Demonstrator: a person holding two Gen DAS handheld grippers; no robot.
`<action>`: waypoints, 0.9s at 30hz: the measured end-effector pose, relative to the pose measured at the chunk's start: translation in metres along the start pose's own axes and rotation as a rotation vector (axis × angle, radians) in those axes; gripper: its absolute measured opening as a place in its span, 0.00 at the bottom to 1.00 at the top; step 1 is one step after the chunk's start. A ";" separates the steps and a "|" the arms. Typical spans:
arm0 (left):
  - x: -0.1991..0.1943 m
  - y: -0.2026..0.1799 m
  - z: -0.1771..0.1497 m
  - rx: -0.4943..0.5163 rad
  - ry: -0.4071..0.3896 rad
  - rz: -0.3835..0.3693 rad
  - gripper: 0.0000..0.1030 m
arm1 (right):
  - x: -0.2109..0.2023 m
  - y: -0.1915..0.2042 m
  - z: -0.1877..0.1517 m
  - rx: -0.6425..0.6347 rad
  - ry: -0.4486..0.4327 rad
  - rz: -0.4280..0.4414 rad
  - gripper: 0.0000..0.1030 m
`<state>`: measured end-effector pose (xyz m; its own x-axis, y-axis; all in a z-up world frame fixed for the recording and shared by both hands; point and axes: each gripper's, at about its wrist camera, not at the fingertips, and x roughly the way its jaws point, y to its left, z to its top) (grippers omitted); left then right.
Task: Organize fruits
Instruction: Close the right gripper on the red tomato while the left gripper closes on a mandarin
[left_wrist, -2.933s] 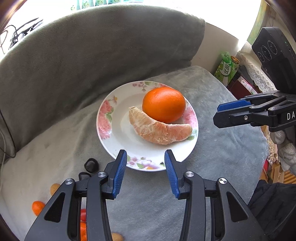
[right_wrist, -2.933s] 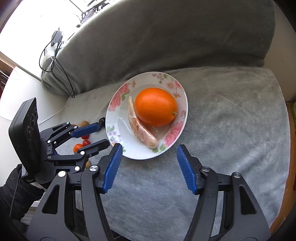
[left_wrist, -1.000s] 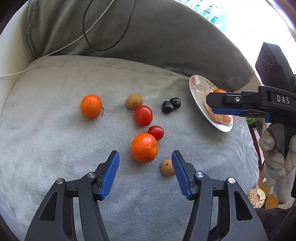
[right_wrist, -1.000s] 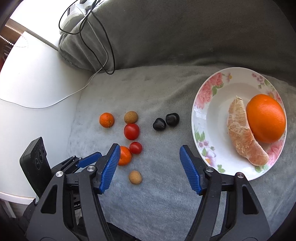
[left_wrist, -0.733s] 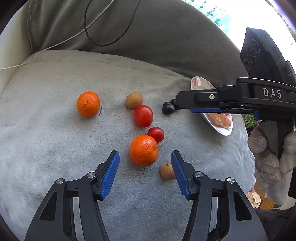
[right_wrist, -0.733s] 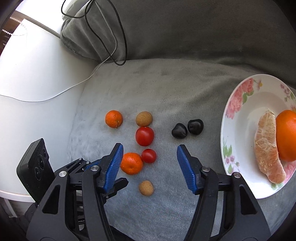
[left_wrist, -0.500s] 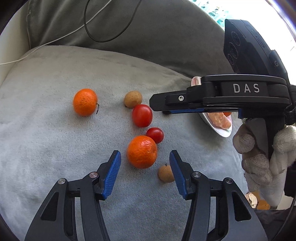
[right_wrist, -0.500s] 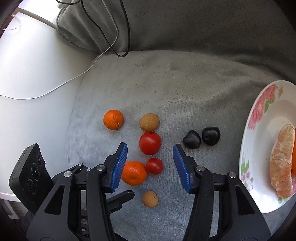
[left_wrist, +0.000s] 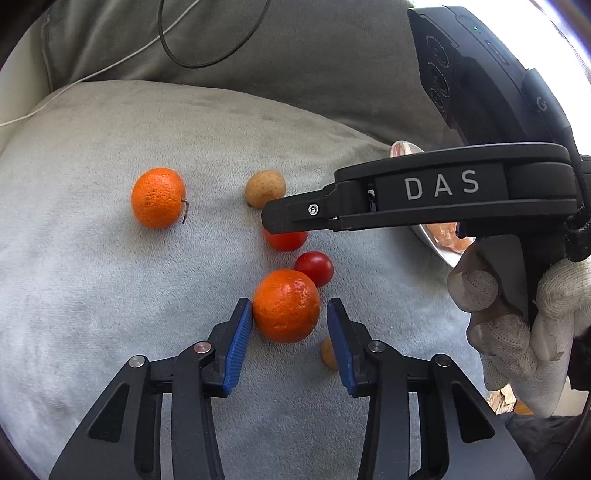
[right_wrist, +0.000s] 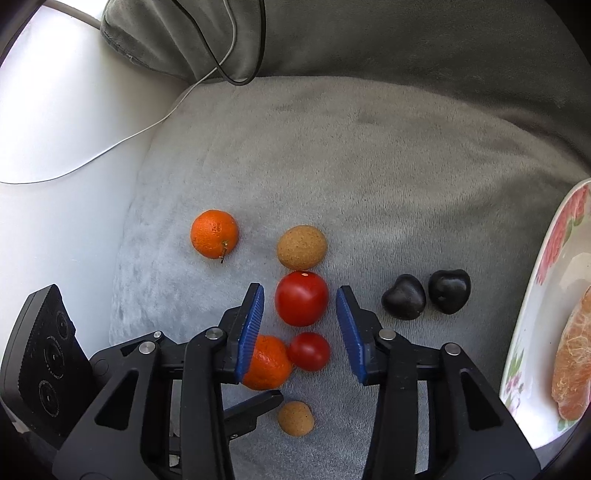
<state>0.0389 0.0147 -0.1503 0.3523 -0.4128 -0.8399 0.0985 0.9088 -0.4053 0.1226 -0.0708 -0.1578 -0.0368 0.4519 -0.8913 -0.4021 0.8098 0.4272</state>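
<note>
- Grey plush cushion (right_wrist: 388, 177) of a sofa carries the loose fruit, with a darker grey backrest (left_wrist: 295, 55) behind it and a black cable and a white cable (right_wrist: 122, 142) trailing over its edge.
- At the right rim of the right wrist view sits a white floral plate (right_wrist: 554, 258) bearing a peeled orange segment (right_wrist: 572, 362).
- Left hand-held gripper (left_wrist: 290, 325) tilts steeply down over the cushion; its blue-padded jaws have just been closing and now flank a round orange mandarin (left_wrist: 286, 305). The left pad sits at the fruit's skin and a thin gap shows at the right pad, so the fruit is not yet pinched.
- Right hand-held gripper (right_wrist: 300, 308) also points steeply down, held by a hand in a white knit glove (left_wrist: 517, 321). Its jaws have just been closing too, and they bracket a large red tomato (right_wrist: 301, 298) with clear gaps on both sides, touching nothing.
- A smaller red tomato (right_wrist: 309, 350) lies just beside the flanked mandarin.
- A second orange mandarin with a short stem (right_wrist: 214, 233) lies apart to the left.
- A tan round fruit (right_wrist: 301, 246) sits just above the large tomato, and a smaller tan fruit (right_wrist: 295, 418) lies near the bottom.
- Two glossy black heart-shaped pieces (right_wrist: 424, 297) rest side by side between the tomatoes and the plate.
</note>
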 end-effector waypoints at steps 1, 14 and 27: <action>0.001 0.000 0.000 -0.002 0.002 0.000 0.36 | 0.001 0.000 0.000 -0.002 0.004 -0.004 0.36; 0.001 0.001 0.004 -0.014 -0.011 -0.001 0.34 | 0.001 0.002 -0.003 -0.009 -0.009 -0.006 0.32; -0.022 -0.001 0.001 -0.010 -0.047 0.003 0.34 | -0.040 -0.005 -0.010 -0.011 -0.090 -0.011 0.32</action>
<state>0.0323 0.0231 -0.1314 0.3957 -0.4063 -0.8236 0.0878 0.9094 -0.4065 0.1168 -0.0964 -0.1261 0.0497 0.4751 -0.8786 -0.4123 0.8109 0.4152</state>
